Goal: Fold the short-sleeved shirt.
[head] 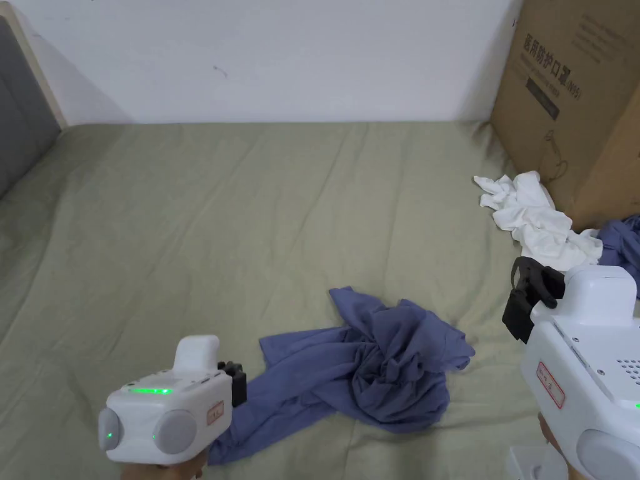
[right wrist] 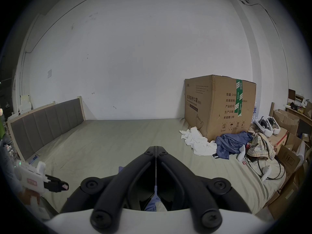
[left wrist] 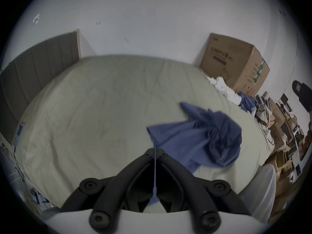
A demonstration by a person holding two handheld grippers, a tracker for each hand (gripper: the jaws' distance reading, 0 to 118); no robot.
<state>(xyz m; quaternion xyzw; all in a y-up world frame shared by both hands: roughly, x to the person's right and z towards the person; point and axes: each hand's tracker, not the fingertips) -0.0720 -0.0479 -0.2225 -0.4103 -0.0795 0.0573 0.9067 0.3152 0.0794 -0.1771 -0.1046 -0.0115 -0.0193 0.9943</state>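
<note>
Both grippers, left gripper and right gripper, hang clenched and empty; blue shirt lies crumpled on the bed, folding not yet begun.

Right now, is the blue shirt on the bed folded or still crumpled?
Crumpled. The blue shirt lies bunched in a twisted heap on the bed, with one part trailing out flat; no neat fold shows.
</note>
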